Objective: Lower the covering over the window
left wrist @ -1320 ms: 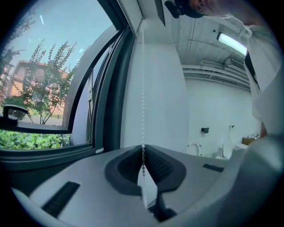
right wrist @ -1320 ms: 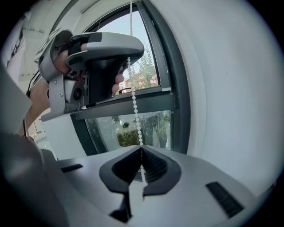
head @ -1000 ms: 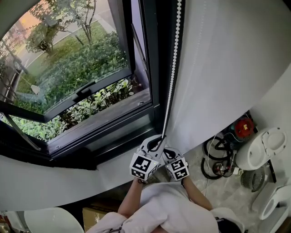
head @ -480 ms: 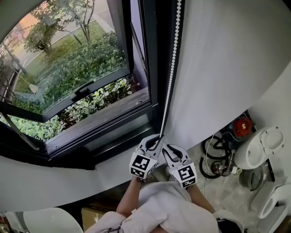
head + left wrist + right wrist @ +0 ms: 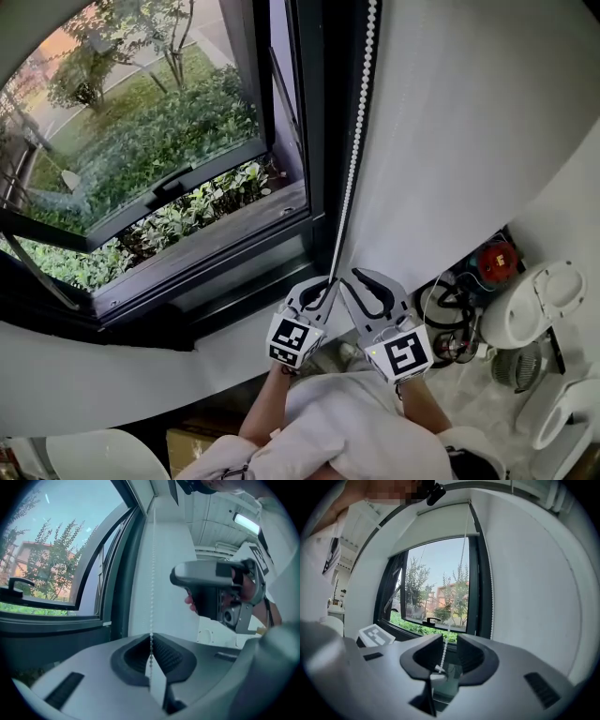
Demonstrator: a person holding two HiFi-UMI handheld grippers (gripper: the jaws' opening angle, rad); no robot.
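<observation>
A white bead chain [image 5: 352, 169] hangs down the dark window frame [image 5: 314, 141]. My left gripper [image 5: 325, 284] is shut on the chain's lower end, and the beads [image 5: 152, 573] run straight up from its closed jaws [image 5: 151, 639]. Just to its right, my right gripper [image 5: 361, 286] stands open. The chain [image 5: 442, 656] hangs loose in the gap between its jaws [image 5: 449, 641], and the pads do not press on it. The white roller blind [image 5: 440, 527] sits high at the window's top, leaving the glass [image 5: 436, 592] uncovered.
The window sash [image 5: 169, 141] is tilted open over green bushes. A white wall [image 5: 469, 122] runs along the right. On the floor at the right are a white lidded appliance [image 5: 534, 309], a red item [image 5: 503, 261] and coiled cables [image 5: 448, 323].
My right gripper has opened, let go of the chain and swung a little to the right. The left gripper has stayed shut on the chain in the same place.
</observation>
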